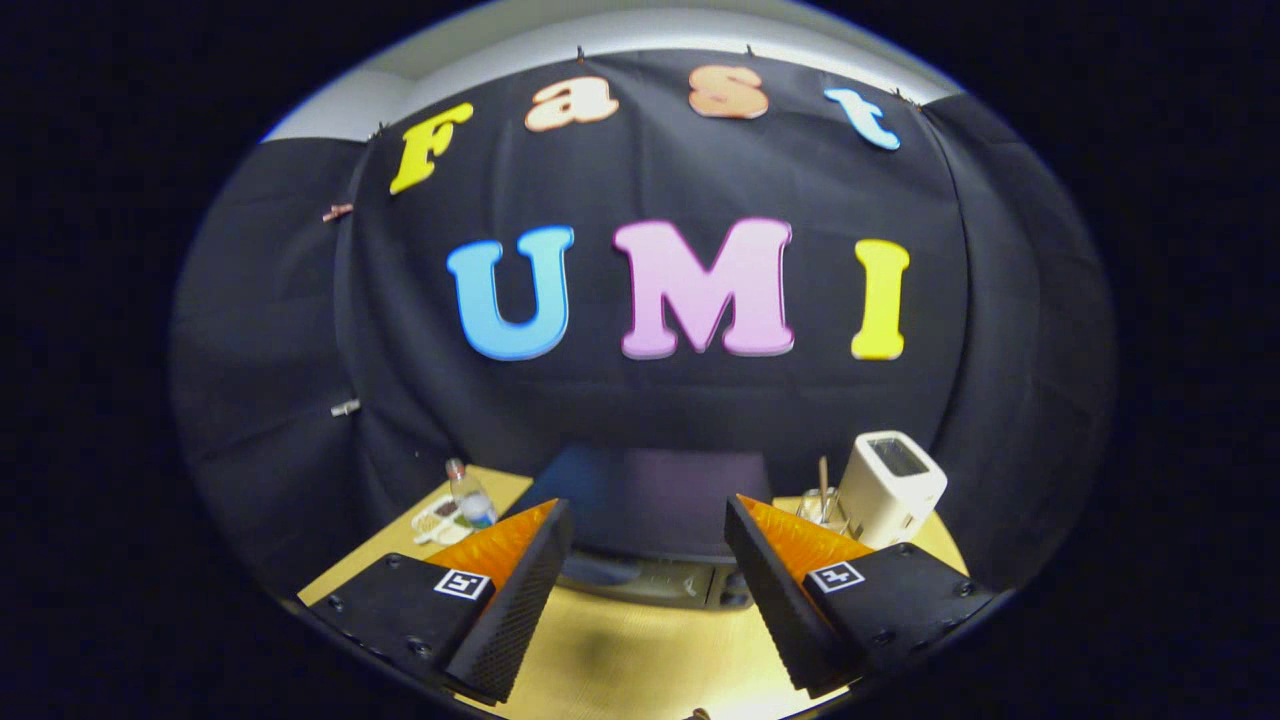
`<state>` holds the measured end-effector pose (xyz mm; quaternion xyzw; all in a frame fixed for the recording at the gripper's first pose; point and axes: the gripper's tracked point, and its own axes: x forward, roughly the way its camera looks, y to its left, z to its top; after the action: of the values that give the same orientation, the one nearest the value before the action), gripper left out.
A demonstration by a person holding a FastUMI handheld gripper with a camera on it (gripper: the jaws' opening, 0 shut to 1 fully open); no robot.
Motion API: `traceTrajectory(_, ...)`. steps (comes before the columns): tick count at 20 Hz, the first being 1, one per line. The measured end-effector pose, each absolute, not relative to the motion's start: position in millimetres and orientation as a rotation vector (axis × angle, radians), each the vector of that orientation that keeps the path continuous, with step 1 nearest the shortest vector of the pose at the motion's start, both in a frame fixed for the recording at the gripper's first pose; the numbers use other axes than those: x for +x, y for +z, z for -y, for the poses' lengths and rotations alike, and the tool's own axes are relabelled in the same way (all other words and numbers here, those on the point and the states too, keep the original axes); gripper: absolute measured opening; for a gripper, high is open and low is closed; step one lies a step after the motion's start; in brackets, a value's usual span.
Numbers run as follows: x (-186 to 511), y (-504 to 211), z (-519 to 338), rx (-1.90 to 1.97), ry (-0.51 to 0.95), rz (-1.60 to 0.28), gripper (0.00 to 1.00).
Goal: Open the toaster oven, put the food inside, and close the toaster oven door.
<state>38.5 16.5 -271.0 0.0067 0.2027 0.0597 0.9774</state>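
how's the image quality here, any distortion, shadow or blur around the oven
Gripper view: strong fisheye bending, so the table edge curves; the toaster oven between the open gripper fingers is dim and soft, its top a dark blur; a faint shadow lies on the wood ahead of it; the white toaster is bright but sharp.

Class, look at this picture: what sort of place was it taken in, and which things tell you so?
Probably a staged kitchen counter in a recording booth: a toaster oven on a wooden table, a white pop-up toaster and a water bottle, all before black cloth. The claw is open.
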Motion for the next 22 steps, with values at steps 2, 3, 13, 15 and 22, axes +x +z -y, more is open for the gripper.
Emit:
traceTrajectory(2,47,-219,6,-0.001,0.094,-0.316,0.99)
traceTrajectory(3,48,-193,13,-0.001,0.086,-0.270,0.99)
traceTrajectory(13,-11,-95,61,-0.033,0.055,-0.144,0.98)
traceTrajectory(15,-14,-83,60,-0.021,0.064,-0.124,0.98)
traceTrajectory(22,-30,-43,86,-0.024,-0.007,-0.059,0.98)
